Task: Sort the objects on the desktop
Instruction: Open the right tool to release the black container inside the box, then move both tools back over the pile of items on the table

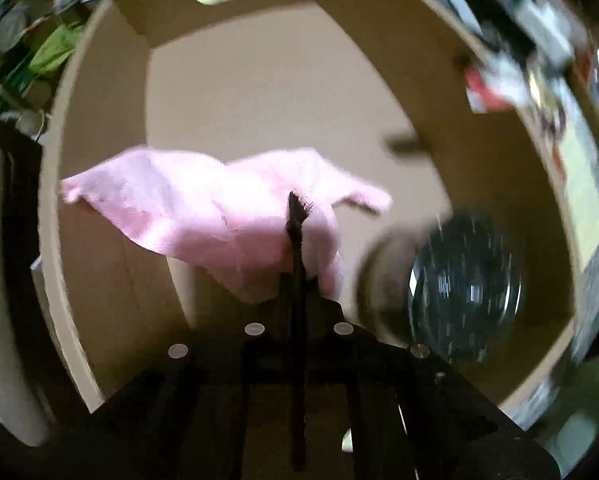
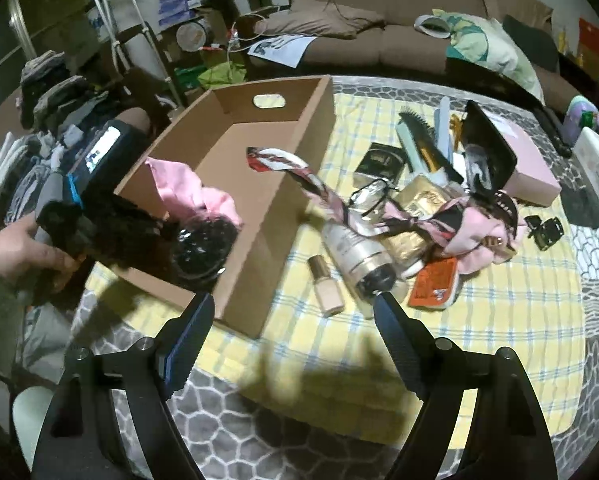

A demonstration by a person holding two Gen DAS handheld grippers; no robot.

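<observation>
An open cardboard box (image 1: 99,120) fills the left wrist view. My left gripper (image 1: 297,210) points down into it, its fingers pressed together on a pink cloth (image 1: 203,216) that hangs spread above the box floor. A round glass jar (image 1: 463,292) sits blurred in the box's near right corner. In the right wrist view the box (image 2: 283,216) stands at the left of the table, with the pink cloth (image 2: 187,188) and the jar (image 2: 203,248) at its near end. My right gripper (image 2: 293,300) hovers open over the table's near edge, holding nothing.
On the yellow checked tablecloth (image 2: 499,320) right of the box lie a patterned scarf (image 2: 291,168), glasses (image 2: 369,196), a large bottle (image 2: 359,256), a small foundation bottle (image 2: 325,286), an orange packet (image 2: 435,284), a hairbrush (image 2: 415,124) and a pink box (image 2: 527,164). A sofa (image 2: 379,40) stands behind.
</observation>
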